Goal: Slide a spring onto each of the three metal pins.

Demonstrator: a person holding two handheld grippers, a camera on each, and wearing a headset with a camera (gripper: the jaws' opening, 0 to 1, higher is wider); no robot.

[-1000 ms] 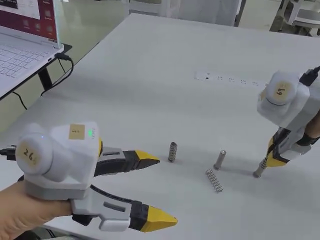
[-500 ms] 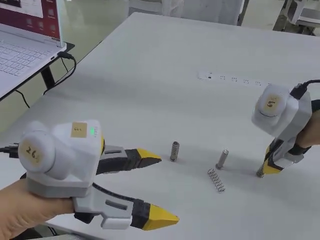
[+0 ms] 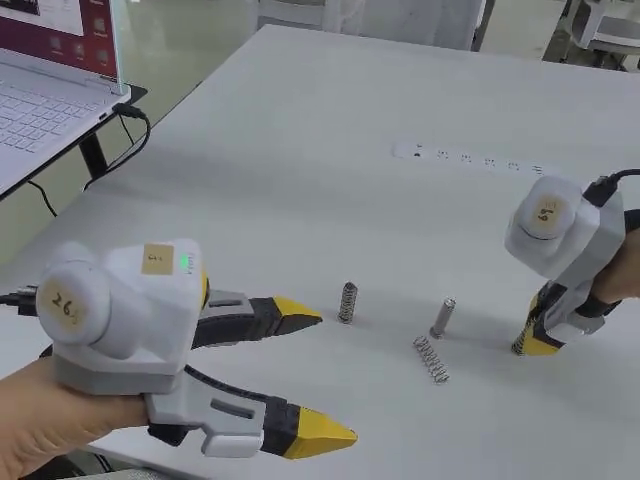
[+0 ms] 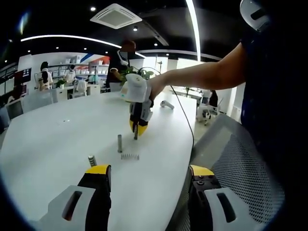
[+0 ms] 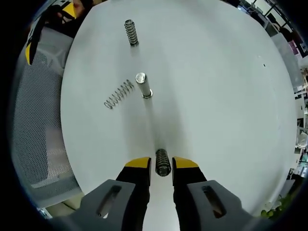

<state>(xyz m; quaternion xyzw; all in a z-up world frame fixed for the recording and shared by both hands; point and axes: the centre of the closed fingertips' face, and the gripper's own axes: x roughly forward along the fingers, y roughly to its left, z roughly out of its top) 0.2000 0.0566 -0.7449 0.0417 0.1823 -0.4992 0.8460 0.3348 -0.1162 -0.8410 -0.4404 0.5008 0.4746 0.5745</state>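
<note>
Three metal pins stand on the white table (image 3: 300,180). A spring sits on the left pin (image 3: 347,302) (image 5: 131,32). Bare and upright is the middle pin (image 3: 442,318) (image 5: 143,84). Beside it a loose spring (image 3: 431,359) (image 5: 119,94) lies flat. My right gripper (image 3: 532,343) (image 5: 161,166) is low over the right pin, shut on a spring (image 5: 162,162) that stands on that pin between the jaws. At the near left my left gripper (image 3: 318,375) (image 4: 150,174) is held open with nothing in it, aimed at the pins.
A white power strip (image 3: 470,158) lies farther back on the table. An open laptop (image 3: 40,100) sits on a stand to the far left. The near table edge runs just below my left gripper. A mesh chair (image 5: 38,144) stands by that edge.
My right gripper has gone down a little with its spring, and the right pin is now hidden behind its jaws. The left gripper has barely moved.
</note>
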